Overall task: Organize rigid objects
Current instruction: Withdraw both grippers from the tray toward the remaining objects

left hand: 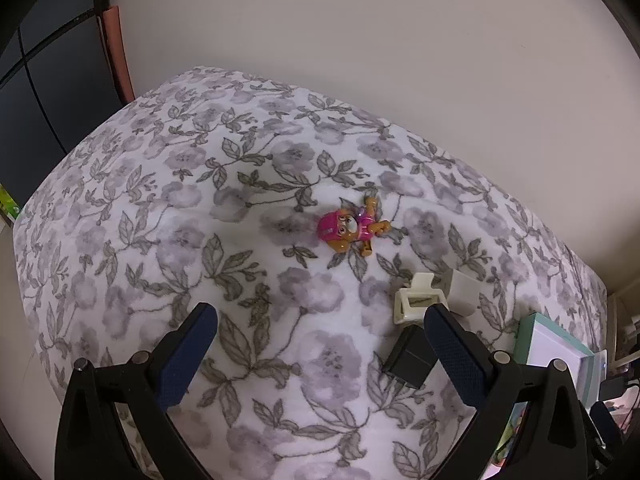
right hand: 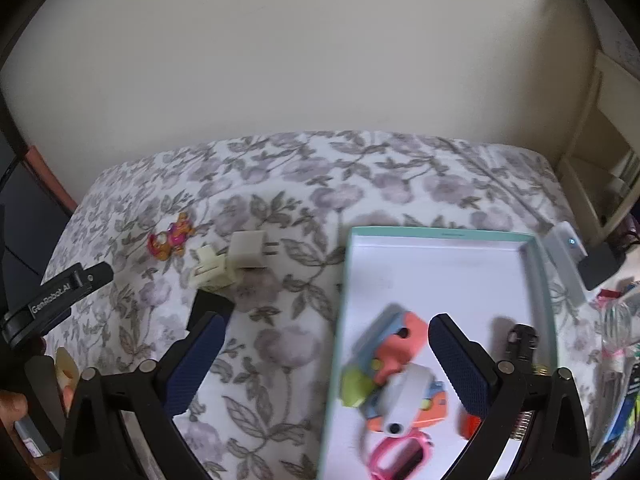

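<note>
Blue-padded fingers of the left gripper (left hand: 320, 328) stand spread wide over the flowered bed cover (left hand: 160, 220), with nothing between them; the finger at 4 o'clock overlaps one corner of a black charger (left hand: 408, 356), so part of that block is hidden. Just beyond it at 1 o'clock lies a cream hair clip (left hand: 414, 300), touching or nearly touching a white plug adapter (left hand: 464, 292). Well apart, toward 12 o'clock, a single toy figure (left hand: 352, 226) with a pink helmet lies on its back on the cover. At the 4 o'clock edge of the left wrist view only a corner of the teal-rimmed box (left hand: 524, 332) shows.

From the right wrist, the right gripper (right hand: 326, 334) also has its fingers spread and empty, one over the bed cover, the other over the box (right hand: 440, 234). Everything inside the box is blurred: one orange and blue toy (right hand: 400, 344) with a green part, one white piece (right hand: 404, 400), one pink strap-like thing (right hand: 396, 456) cut off at 6 o'clock, a small red piece (right hand: 470, 426) and a dark item (right hand: 520, 340) half behind the finger. What each one is cannot be told. At 9 o'clock the other gripper's black body and a bit of a hand (right hand: 12, 404) are cut by the frame
</note>
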`<state>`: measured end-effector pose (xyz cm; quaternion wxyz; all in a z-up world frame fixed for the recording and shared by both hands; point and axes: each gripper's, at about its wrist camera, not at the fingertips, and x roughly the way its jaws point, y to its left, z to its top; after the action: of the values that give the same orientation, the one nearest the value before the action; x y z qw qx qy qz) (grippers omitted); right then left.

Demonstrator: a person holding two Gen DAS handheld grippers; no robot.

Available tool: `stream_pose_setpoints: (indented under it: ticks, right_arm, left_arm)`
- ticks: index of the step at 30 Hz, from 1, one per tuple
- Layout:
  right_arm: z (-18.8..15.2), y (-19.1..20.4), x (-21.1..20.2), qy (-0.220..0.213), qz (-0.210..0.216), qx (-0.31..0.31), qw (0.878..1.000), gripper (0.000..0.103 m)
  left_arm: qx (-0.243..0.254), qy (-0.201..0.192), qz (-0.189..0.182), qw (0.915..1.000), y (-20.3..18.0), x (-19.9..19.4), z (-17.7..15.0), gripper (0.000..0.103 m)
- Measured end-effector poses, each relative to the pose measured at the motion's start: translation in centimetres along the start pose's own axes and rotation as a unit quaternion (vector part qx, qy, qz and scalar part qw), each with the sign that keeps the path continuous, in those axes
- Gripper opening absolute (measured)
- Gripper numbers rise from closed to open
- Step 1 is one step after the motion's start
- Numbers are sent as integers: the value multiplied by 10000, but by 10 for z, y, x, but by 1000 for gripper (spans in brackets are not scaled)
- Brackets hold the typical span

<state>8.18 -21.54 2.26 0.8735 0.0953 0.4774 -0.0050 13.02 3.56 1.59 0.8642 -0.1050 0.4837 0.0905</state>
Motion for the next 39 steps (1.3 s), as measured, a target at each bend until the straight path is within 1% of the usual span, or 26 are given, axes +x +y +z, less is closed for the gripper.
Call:
stream_pose_setpoints:
  ticks: [4,7,13,17,21,24,30,35,36,39]
  right_arm:
    - [2,17,10,49,60,-131,9999,103]
    - [3,26,18,95,94,-180,9997,103]
    - [7,44,39,170,409,-116,9990,103]
    - [6,57,60,312,617,-87,9976,103]
    - [2,65,81,491,709,-72,9962,103]
    - [-1,71,94,594,709,-116,9956,103]
    - [-8,88,117,749,734,-277,9941,103]
    - [-17,103,131,824,548,-546,9936,103]
    - [-18,105,133,839,502,-585,9935,101]
    - [-21,108,135,845,383,-689,9933,89]
  left_arm:
    - [56,53,43,10000,2,4,2,103]
    - [125,135,156,9997,4,9,3,103]
    - [164,242,307,9991,14,20,11,103]
    - [165,298,388,9987,21,31,20,103]
    - [219,391,389,9982,24,43,25,103]
    - [264,440,468,9976,28,52,29,103]
    - [253,556,457,9971,42,70,31,103]
    - [179,681,424,9966,52,86,32,103]
    - [169,707,405,9965,52,88,32,103]
    - [111,752,285,9967,52,94,34,103]
